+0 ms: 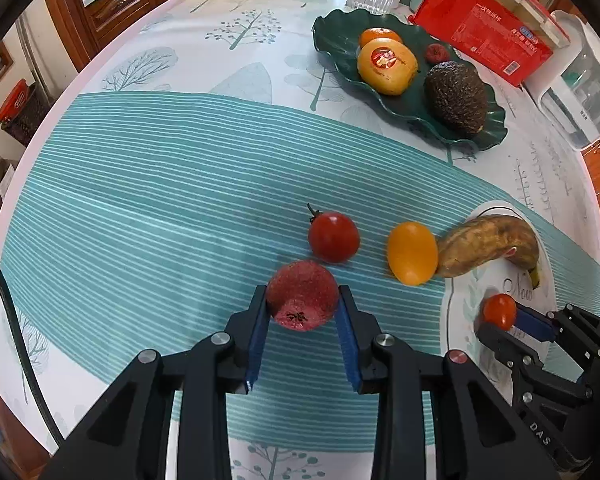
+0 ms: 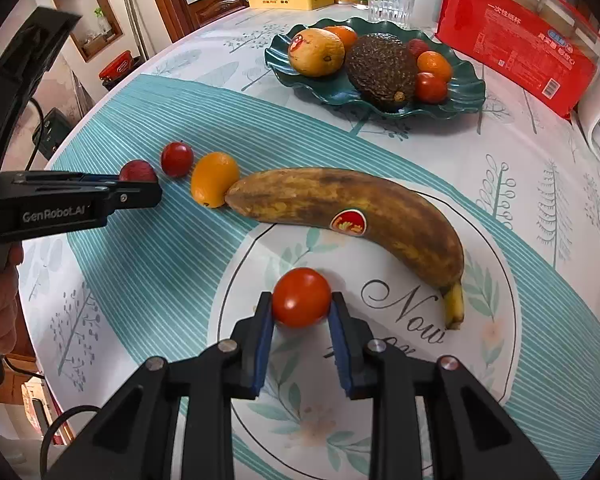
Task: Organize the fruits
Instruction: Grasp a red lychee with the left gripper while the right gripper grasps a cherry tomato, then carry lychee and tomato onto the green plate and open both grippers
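Fruit sorting on a round table under a teal-striped, leaf-printed tablecloth (image 1: 148,184): the left gripper (image 1: 303,312) pinches a rough dark-red round fruit (image 1: 302,295) between its blue pads, while the right gripper (image 2: 301,312) clamps a smooth red cherry tomato (image 2: 301,297). Between them lie a second red cherry tomato (image 1: 333,237), an oval orange kumquat (image 1: 412,253) and a browned, stickered banana (image 2: 352,216), kumquat touching the banana's tip. Farther back, a wavy dark-green plate (image 2: 466,92) holds a stickered yellow-orange fruit (image 2: 317,52), a dark avocado (image 2: 380,66) and smaller fruits.
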A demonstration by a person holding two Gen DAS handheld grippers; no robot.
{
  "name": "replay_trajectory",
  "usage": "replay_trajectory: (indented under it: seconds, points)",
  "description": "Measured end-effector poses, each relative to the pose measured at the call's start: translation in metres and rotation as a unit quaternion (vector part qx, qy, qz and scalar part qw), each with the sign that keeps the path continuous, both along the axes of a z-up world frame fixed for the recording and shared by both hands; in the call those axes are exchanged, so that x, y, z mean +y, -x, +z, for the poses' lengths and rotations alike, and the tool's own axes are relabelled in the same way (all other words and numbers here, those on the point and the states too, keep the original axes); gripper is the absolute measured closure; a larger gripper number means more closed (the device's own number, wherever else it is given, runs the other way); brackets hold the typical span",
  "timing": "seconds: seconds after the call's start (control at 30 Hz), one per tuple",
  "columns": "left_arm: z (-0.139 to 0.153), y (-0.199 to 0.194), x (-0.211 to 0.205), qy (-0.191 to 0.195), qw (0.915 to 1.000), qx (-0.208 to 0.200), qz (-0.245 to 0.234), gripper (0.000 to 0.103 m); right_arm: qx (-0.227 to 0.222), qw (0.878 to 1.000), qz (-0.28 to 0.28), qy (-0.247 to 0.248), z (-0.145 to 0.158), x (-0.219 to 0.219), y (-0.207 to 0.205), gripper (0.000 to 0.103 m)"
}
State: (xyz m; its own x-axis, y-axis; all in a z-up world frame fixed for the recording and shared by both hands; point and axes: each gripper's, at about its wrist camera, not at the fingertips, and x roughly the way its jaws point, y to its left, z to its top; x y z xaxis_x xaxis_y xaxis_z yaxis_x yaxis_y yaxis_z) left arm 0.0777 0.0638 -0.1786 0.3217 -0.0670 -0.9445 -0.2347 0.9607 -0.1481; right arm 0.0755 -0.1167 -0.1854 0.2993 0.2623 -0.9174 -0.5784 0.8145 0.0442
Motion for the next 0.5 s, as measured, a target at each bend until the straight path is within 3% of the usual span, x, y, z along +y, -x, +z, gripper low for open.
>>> replay_trajectory:
  seconds: [0.5]
  points:
    - [0.064, -0.013, -0.024, 0.007, 0.9978, -0.058, -0.031, 0.072, -0.028, 0.999, -0.004, -0.039, 0.045, -0.011, -0.009, 0.076]
